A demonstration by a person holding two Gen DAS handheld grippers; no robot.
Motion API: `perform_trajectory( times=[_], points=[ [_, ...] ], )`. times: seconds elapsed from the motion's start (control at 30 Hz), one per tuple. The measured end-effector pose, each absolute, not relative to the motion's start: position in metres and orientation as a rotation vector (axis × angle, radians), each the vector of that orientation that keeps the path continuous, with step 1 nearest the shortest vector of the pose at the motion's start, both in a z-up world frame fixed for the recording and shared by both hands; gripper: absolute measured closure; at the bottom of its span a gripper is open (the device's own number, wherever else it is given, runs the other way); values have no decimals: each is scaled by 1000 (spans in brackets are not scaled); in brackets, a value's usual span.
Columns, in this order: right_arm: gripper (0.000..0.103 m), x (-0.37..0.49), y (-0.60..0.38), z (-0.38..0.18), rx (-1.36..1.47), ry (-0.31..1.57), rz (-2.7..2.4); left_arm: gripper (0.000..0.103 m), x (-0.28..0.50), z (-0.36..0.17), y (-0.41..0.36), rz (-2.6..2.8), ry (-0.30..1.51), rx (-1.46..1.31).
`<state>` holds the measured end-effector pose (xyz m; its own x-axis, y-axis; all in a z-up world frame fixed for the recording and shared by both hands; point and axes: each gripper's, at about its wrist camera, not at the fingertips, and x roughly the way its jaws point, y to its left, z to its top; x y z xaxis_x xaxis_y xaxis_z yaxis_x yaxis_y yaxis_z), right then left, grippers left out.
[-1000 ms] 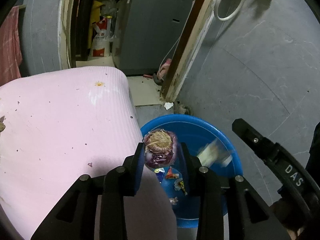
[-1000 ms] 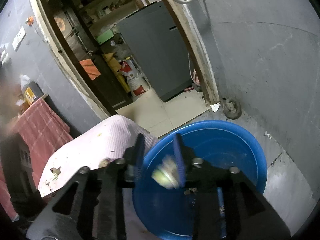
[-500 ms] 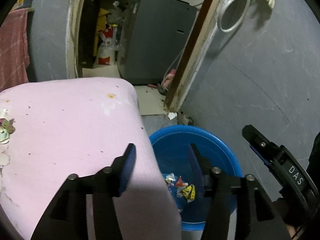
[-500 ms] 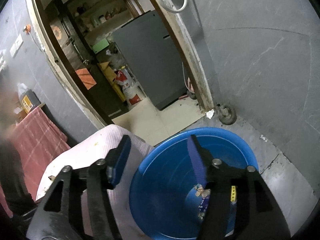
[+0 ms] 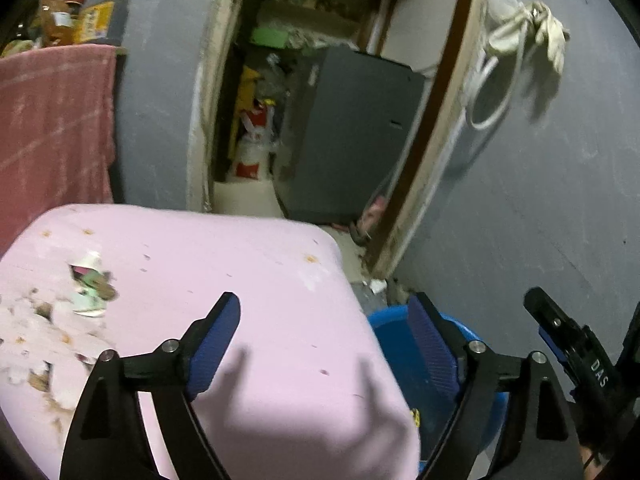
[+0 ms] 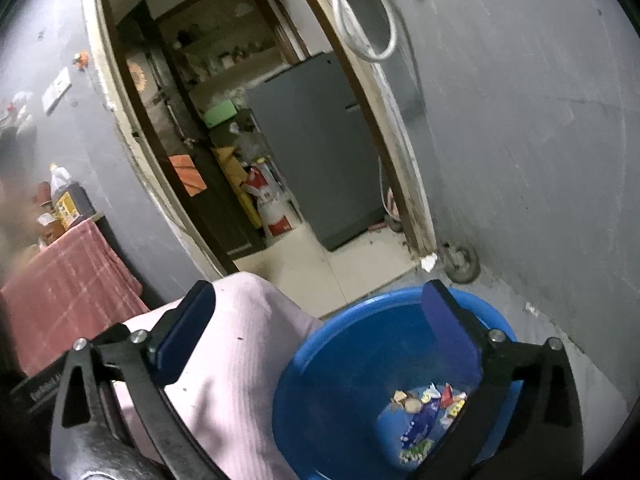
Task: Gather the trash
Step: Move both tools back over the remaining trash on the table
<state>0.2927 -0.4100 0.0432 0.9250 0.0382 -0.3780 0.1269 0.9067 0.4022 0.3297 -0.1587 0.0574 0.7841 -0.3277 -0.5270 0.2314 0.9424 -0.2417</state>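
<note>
The left hand-held gripper (image 5: 324,316) has just been opening and its jaws stand spread wide with nothing between them, over the near corner of the desk (image 5: 248,264), which is covered in a pink cloth. The right hand-held gripper (image 6: 318,300) has likewise just been opening; its jaws are spread wide and empty, one over the cloth edge, the other over the basin (image 6: 340,360).

The blue basin sits on the floor just beside the desk, at 4 o'clock in the left wrist view and at 5 o'clock in the right. Trash (image 6: 430,404), wrappers and scraps, lies on its bottom, near the right finger. More scraps (image 5: 90,284) lie on the cloth at 9 o'clock in the left view, blurred.

Beyond the desk, at 12 o'clock, a doorway (image 5: 304,92) opens onto a grey cabinet (image 5: 352,136). A red towel (image 5: 52,128) hangs at 10 o'clock.
</note>
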Motion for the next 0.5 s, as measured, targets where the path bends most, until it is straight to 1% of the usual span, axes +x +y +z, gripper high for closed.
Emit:
perform_trajectory(
  times=[0.07, 0.17, 0.5],
  points=[
    [0, 290, -403, 47, 410, 365, -40, 10, 326, 63, -147, -281, 566, -184],
    [0, 287, -390, 53, 362, 326, -30, 7, 319, 72, -127, -241, 508, -199],
    [0, 273, -339, 73, 230, 193, 52, 5, 300, 85, -81, -117, 394, -141]
  ],
)
